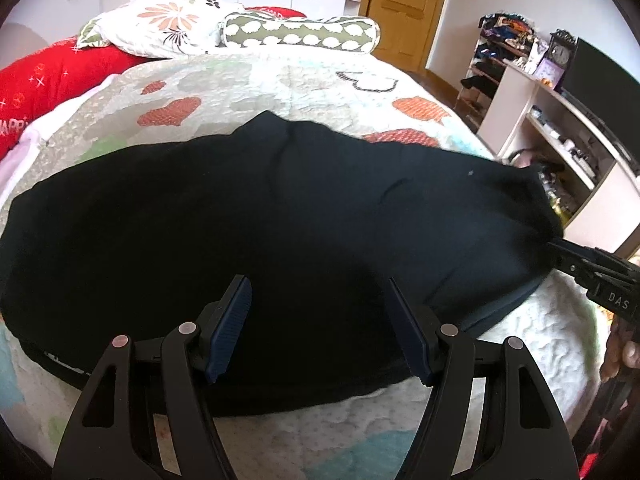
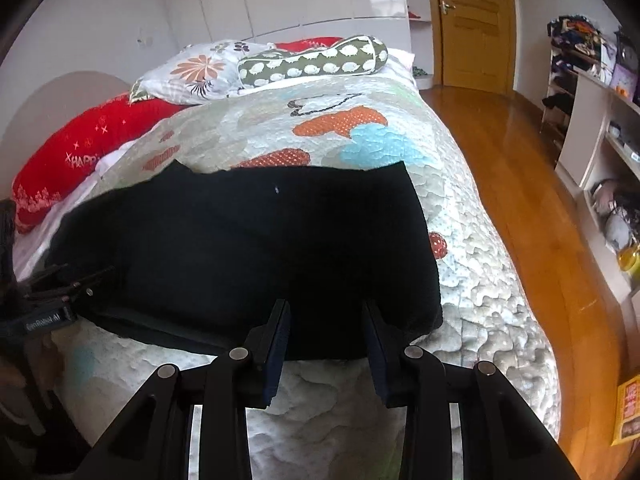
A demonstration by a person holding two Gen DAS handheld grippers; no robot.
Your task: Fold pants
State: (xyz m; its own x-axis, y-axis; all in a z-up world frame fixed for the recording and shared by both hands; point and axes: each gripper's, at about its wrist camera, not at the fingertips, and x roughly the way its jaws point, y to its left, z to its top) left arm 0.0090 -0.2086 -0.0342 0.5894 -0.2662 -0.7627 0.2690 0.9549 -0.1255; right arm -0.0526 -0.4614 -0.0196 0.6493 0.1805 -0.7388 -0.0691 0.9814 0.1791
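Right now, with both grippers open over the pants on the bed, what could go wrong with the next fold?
1. The pants already lie in layers; the left gripper, open at the near edge, may pinch only the top layer and pull the fold apart.
2. The right gripper sits near the pants' right end, close to the bed's side; a drag could slide cloth toward the floor.
3. The quilted cover could get caught along with the cloth.
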